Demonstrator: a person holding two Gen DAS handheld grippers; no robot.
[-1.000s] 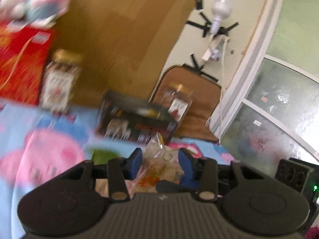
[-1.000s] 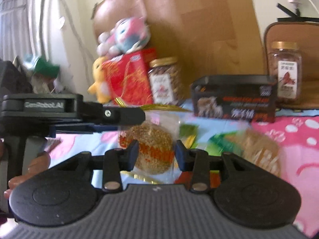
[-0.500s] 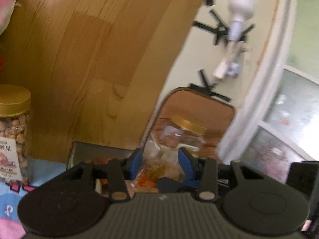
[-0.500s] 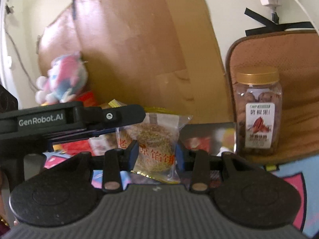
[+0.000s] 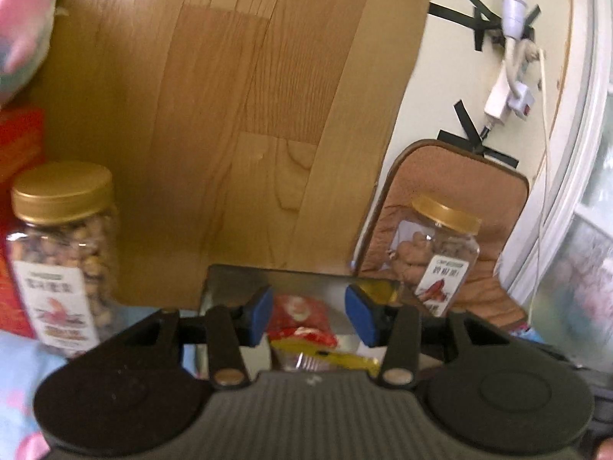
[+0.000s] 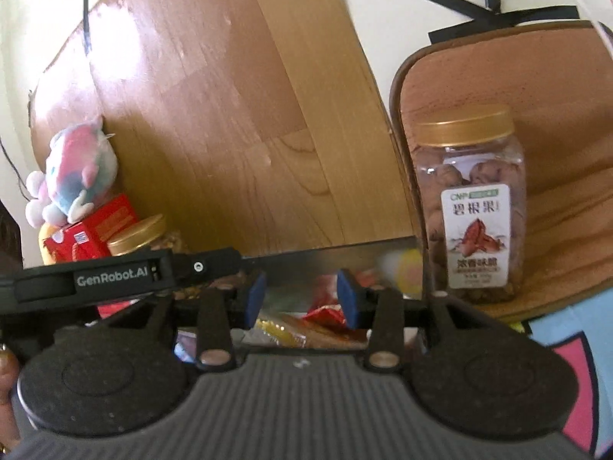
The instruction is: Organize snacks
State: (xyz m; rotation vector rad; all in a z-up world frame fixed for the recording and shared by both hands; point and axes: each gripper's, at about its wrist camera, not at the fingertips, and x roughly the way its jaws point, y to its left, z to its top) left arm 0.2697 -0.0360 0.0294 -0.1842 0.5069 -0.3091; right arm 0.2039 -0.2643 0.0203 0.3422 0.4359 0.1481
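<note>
Both sets of blue pads are spread apart with nothing pinched; the left gripper [image 5: 308, 316] just widened a bit over a red snack packet [image 5: 300, 320] lying in the open box [image 5: 268, 278] below, pads clear of it; the right gripper [image 6: 300, 299] just opened a touch too, hanging over the same pile of wrappers [image 6: 322, 318]; nut jar [image 6: 469, 207] stands right of the box, another jar [image 5: 63, 253] to its left, wooden board [image 5: 237, 107] behind, plush toy [image 6: 74, 176] on a red carton [image 6: 95, 234].
</note>
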